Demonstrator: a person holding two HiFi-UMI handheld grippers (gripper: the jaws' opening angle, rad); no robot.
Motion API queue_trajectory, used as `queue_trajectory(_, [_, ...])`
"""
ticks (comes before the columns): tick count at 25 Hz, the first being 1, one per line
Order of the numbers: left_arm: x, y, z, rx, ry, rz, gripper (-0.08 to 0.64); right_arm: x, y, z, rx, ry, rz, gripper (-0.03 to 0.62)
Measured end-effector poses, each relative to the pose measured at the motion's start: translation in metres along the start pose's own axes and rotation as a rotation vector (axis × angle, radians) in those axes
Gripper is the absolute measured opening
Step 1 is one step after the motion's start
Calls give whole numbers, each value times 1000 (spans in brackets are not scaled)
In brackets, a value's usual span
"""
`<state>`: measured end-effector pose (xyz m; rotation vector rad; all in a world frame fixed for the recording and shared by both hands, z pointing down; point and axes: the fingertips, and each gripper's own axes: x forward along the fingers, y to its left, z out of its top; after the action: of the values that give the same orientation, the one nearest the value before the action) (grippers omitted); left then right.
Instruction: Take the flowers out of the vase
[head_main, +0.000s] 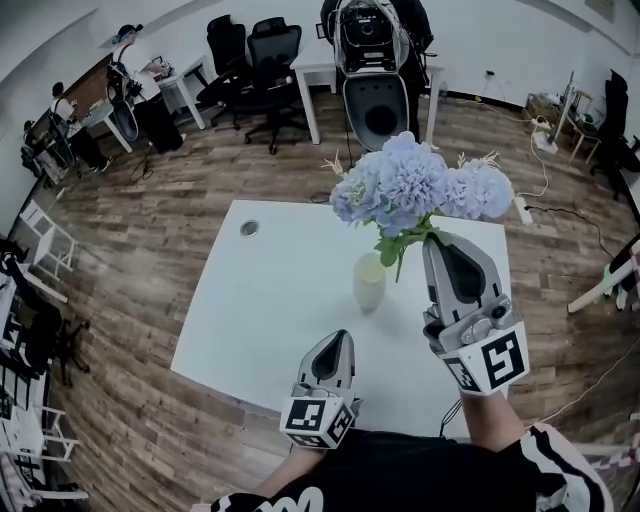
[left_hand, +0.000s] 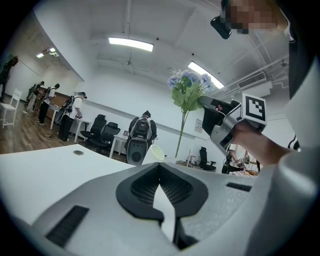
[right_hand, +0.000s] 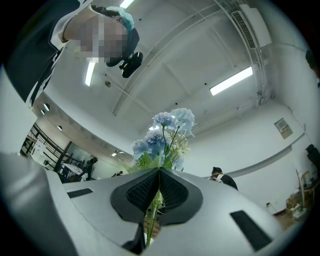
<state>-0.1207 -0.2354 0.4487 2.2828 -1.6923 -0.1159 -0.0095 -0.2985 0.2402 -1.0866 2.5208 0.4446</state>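
Flowers (head_main: 410, 185): pale blue bunch, green leaves, long thin stems, pinched in the right claw (head_main: 434, 240). Its jaws are pressed together on the stems just under the leaves. The right gripper view shows the green stems (right_hand: 151, 212) running between the pads and the heads (right_hand: 167, 130) fanning out beyond the tips. The bunch sits ahead of and above this claw, which tilts upward. Long axis of the stems runs near upright, from the heads down past the pads toward the vase (head_main: 369, 282), a small pale cylinder on the white table (head_main: 250, 300), below and left of the right claw's tips. In the left gripper view the stem (left_hand: 181, 132) drops beside the vase rim (left_hand: 154, 152); I cannot tell whether the stem ends are clear of the mouth. My read: the pull is a lift along that axis, straight up, so the stems don't drag the vase over. Left claw (head_main: 338, 338): jaws pressed together on nothing, low over the table, vase just ahead of its tips. It is nearer the vase than the right one and well placed to steady it. Writing: none readable. Marker cubes (head_main: 495, 362) carry black-and-white square patterns only; a wall sign (right_hand: 283, 128) is too small to read.
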Motion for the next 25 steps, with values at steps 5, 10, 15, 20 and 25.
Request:
queue_trajectory(5, [2, 5, 3, 2, 5, -40, 2, -3, 2, -1, -16, 19, -47, 18])
queue_trajectory(10, [11, -8, -2, 8, 20, -84, 2, -20, -9, -9, -24, 53, -95, 18])
queue_trajectory(15, [23, -18, -5, 11, 36, -122, 2, -32, -21, -22, -36, 99, -134, 18])
queue_trajectory(20, [30, -25, -11, 6, 53, -148, 2, -44, -28, -39, -45, 150, -162, 18])
queue_trajectory(25, [32, -36, -23, 9, 62, -156, 2, -68, -39, -55, -55, 194, -184, 18])
